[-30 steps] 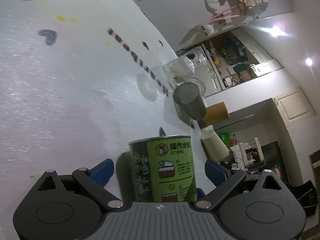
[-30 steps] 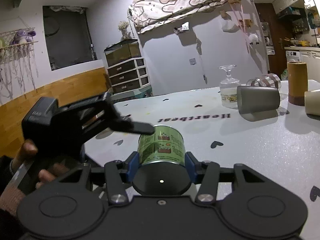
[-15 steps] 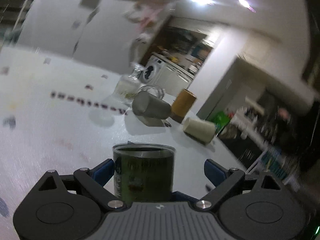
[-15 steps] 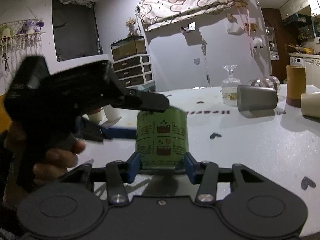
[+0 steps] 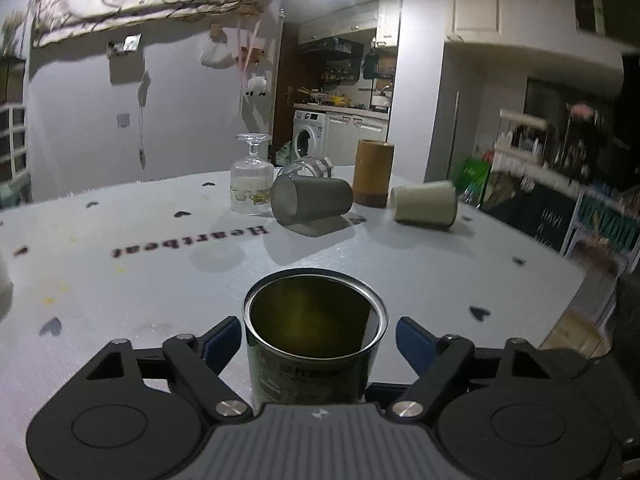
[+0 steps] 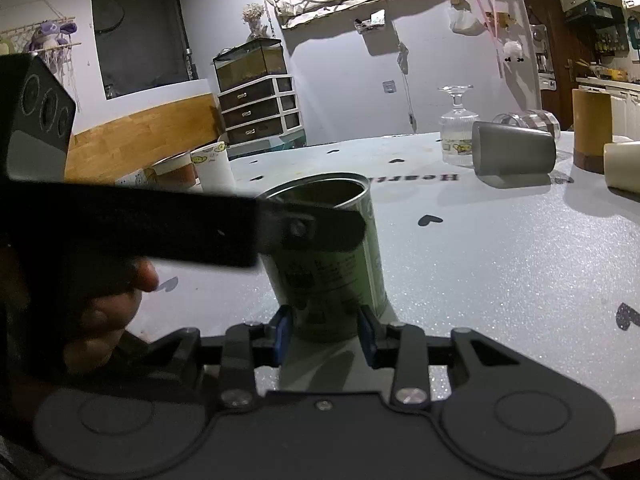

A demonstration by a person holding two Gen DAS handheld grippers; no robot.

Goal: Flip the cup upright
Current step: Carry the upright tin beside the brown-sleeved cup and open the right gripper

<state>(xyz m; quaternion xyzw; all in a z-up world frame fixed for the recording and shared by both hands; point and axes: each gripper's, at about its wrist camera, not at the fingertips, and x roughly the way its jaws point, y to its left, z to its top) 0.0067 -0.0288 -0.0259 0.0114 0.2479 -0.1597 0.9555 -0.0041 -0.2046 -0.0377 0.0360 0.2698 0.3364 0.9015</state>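
Note:
A green tin cup (image 5: 316, 344) stands upright on the white table (image 5: 420, 264), its open mouth facing up. My left gripper (image 5: 318, 340) is open, its blue pads set wide on either side of the cup. In the right wrist view the cup (image 6: 332, 268) stands between my right gripper's (image 6: 326, 330) blue pads, which press its base on both sides. The left gripper's black finger (image 6: 312, 226) crosses in front of the cup near its rim.
Behind lie a grey cup (image 5: 312, 204) and a cream cup (image 5: 424, 202) on their sides, with an upturned glass (image 5: 252, 180), a clear jar and a brown cylinder (image 5: 372, 172). Two paper cups (image 6: 212, 166) stand at the table's left edge.
The green cup has gone from lying on its side, base toward the right camera, to upright. The left gripper swung level with it, still open. The right gripper kept hold.

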